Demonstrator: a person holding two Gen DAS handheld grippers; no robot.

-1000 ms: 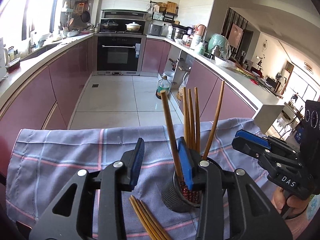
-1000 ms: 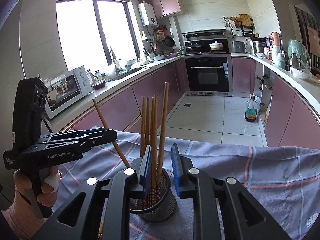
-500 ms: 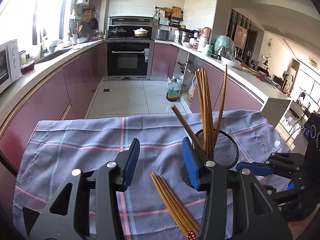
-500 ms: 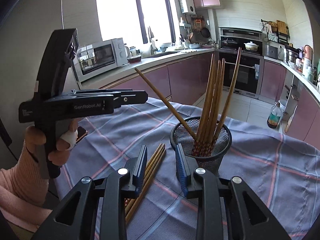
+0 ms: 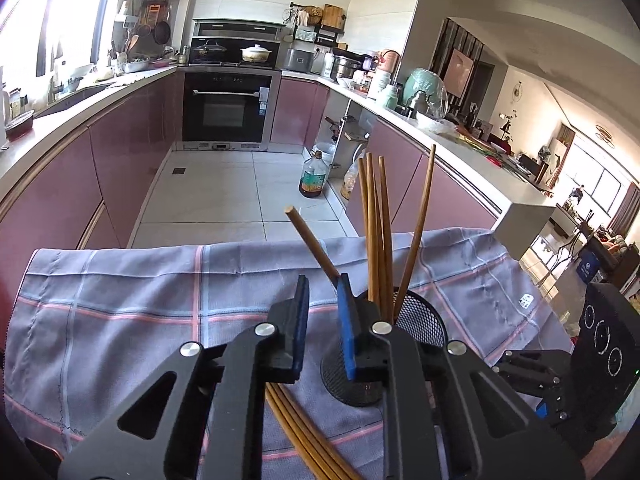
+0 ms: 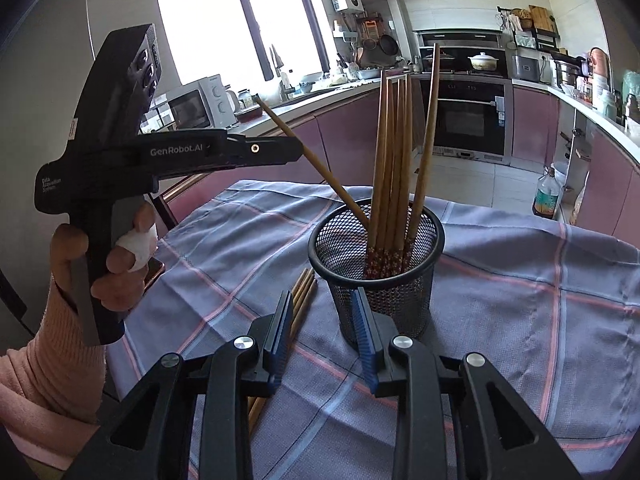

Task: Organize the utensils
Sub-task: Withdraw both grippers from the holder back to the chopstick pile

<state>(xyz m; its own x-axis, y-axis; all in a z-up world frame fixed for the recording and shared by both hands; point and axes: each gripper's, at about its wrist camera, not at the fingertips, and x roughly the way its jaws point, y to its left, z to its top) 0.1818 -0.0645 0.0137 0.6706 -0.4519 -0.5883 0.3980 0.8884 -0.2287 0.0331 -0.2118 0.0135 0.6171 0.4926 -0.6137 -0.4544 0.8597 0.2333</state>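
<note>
Wooden chopsticks stand in a black mesh holder on the checked cloth covering the desk; one leans far out left, and a loose bundle lies flat just beside the holder. Left hand-held gripper: narrow gap, nothing gripped, above the loose bundle. Right hand-held gripper: parted wider, empty, just short of the holder.

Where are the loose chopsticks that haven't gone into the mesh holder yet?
The loose chopsticks lie flat on the checked cloth, just left of the mesh holder in the right wrist view, partly behind the right gripper.
</note>
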